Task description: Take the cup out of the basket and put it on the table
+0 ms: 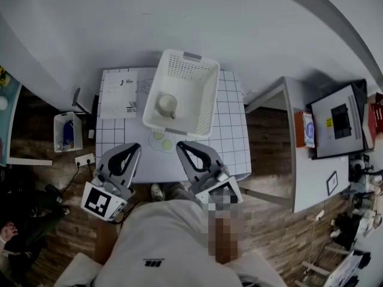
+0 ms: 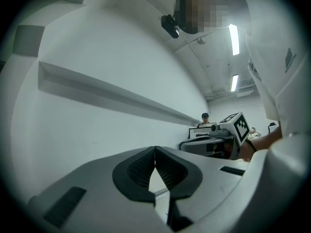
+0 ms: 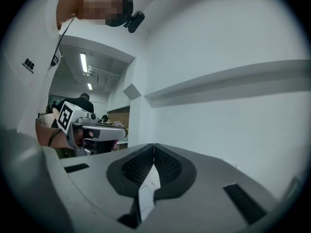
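In the head view a white slatted basket (image 1: 203, 100) stands on the white gridded table (image 1: 233, 136), with a pale cup (image 1: 167, 104) upright inside it near its front wall. My left gripper (image 1: 136, 147) and right gripper (image 1: 179, 144) hover side by side over the table's near edge, just short of the basket, both pointing level toward it. In the left gripper view the left gripper (image 2: 155, 152) has its jaws closed tip to tip on nothing. The right gripper (image 3: 154, 149) is likewise shut and empty. Neither gripper view shows the cup or basket.
A printed sheet (image 1: 118, 93) lies on the table's far left. Two green circles (image 1: 163, 141) mark the table in front of the basket. A small crate (image 1: 67, 131) and a power strip (image 1: 85, 159) sit on the floor at left. A side table (image 1: 311, 172) with a monitor (image 1: 338, 121) stands at right.
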`<control>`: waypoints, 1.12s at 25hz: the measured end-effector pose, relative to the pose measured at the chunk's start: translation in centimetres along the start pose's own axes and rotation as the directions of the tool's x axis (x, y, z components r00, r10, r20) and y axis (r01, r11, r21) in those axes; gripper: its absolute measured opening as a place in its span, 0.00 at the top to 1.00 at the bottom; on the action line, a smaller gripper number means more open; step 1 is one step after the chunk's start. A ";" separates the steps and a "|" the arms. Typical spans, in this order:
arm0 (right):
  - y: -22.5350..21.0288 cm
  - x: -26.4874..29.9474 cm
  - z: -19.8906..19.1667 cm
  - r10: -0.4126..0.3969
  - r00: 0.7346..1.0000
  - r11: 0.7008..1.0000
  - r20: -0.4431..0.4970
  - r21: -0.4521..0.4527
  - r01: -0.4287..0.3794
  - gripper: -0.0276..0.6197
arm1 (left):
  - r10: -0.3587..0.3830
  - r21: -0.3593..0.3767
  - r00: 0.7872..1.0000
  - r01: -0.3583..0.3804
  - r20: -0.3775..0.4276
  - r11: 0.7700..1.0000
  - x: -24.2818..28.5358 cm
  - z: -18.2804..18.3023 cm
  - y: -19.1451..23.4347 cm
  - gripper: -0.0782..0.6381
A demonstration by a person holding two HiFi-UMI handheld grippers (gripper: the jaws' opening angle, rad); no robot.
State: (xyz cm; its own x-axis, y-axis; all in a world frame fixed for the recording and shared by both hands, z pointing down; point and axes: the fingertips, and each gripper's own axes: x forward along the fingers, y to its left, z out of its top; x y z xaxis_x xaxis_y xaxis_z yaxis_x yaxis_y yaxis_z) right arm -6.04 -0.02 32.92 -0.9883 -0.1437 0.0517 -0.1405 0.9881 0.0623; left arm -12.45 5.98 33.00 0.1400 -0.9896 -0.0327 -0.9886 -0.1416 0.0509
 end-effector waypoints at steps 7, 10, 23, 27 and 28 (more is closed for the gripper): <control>-3.0 1.5 -1.1 0.020 1.000 1.000 -0.021 0.007 -0.020 0.94 | 0.014 -0.006 1.000 -0.014 -0.018 1.000 3.0 -0.9 1.6 0.88; -4.0 2.2 -1.7 0.031 0.999 0.999 -0.038 -0.007 -0.031 0.94 | 0.021 -0.012 1.000 -0.021 -0.022 1.000 3.9 -1.2 2.4 0.88; -7.0 4.9 -4.2 0.057 0.990 0.998 -0.131 -0.022 -0.061 0.94 | 0.055 -0.043 0.997 -0.058 -0.060 0.997 6.4 -2.8 5.0 0.88; -8.3 5.7 -5.3 0.069 0.978 0.997 -0.196 -0.029 -0.076 0.93 | 0.059 -0.046 0.996 -0.062 -0.066 0.997 7.0 -3.1 5.6 0.88; -8.6 5.9 -5.6 0.070 0.974 0.996 -0.216 -0.031 -0.079 0.93 | 0.059 -0.049 0.996 -0.063 -0.067 0.997 7.1 -3.1 5.7 0.88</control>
State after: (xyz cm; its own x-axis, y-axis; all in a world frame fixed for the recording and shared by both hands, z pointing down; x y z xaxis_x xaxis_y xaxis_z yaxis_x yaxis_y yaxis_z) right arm -10.31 -9.67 38.25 -0.9595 -0.0820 0.2697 -0.0599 0.9942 0.0893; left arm -16.92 -1.97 36.20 0.0843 -0.9957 0.0372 -0.9916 -0.0802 0.1018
